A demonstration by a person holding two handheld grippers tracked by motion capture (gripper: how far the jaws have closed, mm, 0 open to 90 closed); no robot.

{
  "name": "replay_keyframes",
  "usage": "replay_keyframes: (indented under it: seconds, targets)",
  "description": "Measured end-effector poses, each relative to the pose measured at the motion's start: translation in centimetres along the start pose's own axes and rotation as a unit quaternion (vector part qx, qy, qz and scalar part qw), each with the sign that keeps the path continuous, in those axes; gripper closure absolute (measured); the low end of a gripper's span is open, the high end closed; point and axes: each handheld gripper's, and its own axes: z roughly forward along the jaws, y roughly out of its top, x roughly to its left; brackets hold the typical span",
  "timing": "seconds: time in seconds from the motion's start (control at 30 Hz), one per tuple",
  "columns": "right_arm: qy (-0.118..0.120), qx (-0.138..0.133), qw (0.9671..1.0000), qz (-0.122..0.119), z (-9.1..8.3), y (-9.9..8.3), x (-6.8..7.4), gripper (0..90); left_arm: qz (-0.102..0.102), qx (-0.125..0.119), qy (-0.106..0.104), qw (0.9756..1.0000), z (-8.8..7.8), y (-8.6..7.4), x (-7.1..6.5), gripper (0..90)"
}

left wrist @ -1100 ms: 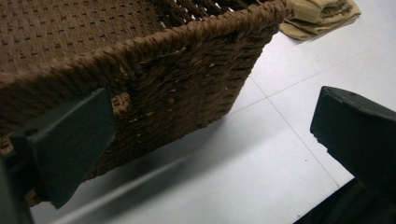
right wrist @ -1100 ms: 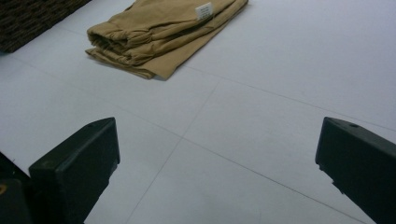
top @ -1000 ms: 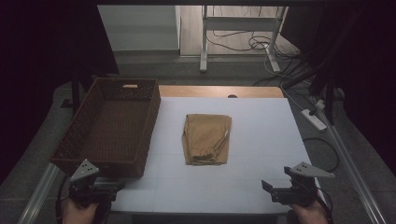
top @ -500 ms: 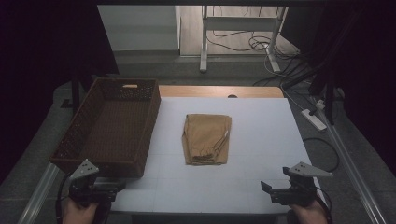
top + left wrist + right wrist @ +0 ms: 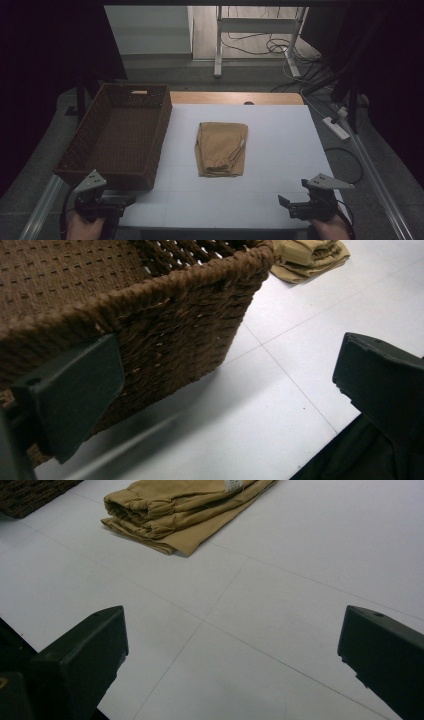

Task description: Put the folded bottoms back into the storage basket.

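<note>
The white surface point(image 5: 280, 150) carries a wicker basket point(image 5: 120, 135) beside folded tan trousers point(image 5: 221, 148), whose white tag point(image 5: 233, 485) shows close up. Left tool point(image 5: 131, 200) and right tool point(image 5: 283, 203) gape, empty.

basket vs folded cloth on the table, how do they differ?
The basket is dark brown woven wicker; the cloth is plain tan fabric. The basket is rigid with raised walls and sits open and empty; the cloth is soft and lies flat in folded layers. The basket is the larger and sits at the table's left edge; the cloth lies near the middle. Both rest on the white table, untouched by either tool.
</note>
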Motion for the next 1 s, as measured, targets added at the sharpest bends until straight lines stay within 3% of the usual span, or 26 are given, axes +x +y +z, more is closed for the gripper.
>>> replay_keyframes:
  seconds: [0.4,0.53,0.77,0.87,0.9,1.0]
  targets:
    - [0.003,0.003,1.0000,-0.001,0.1,0.0,0.0,0.5,0.014,-0.008,-0.031,0.9994,0.1,0.4,-0.5,0.0]
    - [0.004,0.004,1.0000,-0.004,0.1,0.0,0.1,0.5,0.033,-0.011,-0.035,0.9988,0.3,0.6,-1.1,0.0]
    - [0.007,0.005,0.9999,-0.006,0.1,0.0,0.1,0.5,0.047,-0.018,-0.063,0.9968,0.9,0.9,-2.2,0.0]
    - [0.008,0.007,0.9999,-0.007,0.1,0.0,0.1,0.5,0.056,-0.015,-0.064,0.9963,1.2,1.0,-2.6,0.0]
    - [0.008,0.007,0.9999,-0.008,0.1,0.0,0.1,0.5,0.057,-0.014,-0.077,0.9953,1.5,1.2,-3.0,0.0]
    - [0.008,0.007,0.9999,-0.009,0.1,0.0,0.1,0.5,0.059,-0.016,-0.087,0.9943,1.8,1.3,-3.3,0.0]
